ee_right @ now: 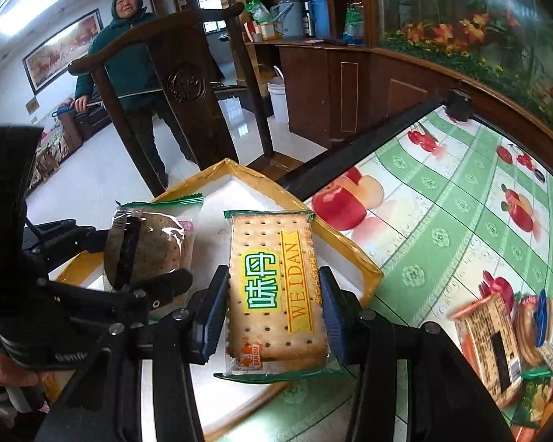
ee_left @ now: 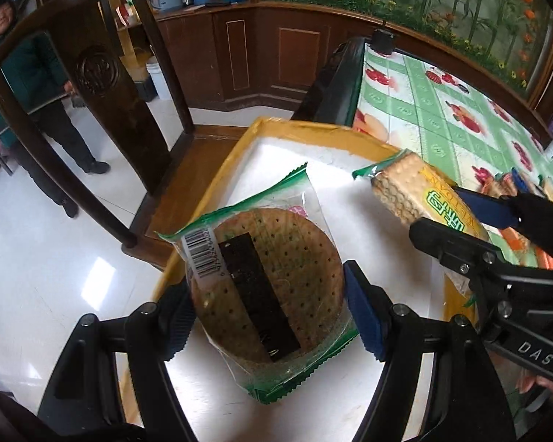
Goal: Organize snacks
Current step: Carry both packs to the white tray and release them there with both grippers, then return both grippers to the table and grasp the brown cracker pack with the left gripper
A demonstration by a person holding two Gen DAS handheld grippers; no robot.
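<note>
- Left gripper (ee_left: 267, 296) is clamped on the round cracker pack (ee_left: 265, 280), above the white tray (ee_left: 276, 154).
- Right gripper (ee_right: 274, 311) is clamped on the square cracker pack (ee_right: 276, 287), at the round pack's 2 o'clock in the left wrist view.

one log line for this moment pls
left gripper: holds round cracker pack | right gripper: holds rectangular cracker pack | both over box
</note>
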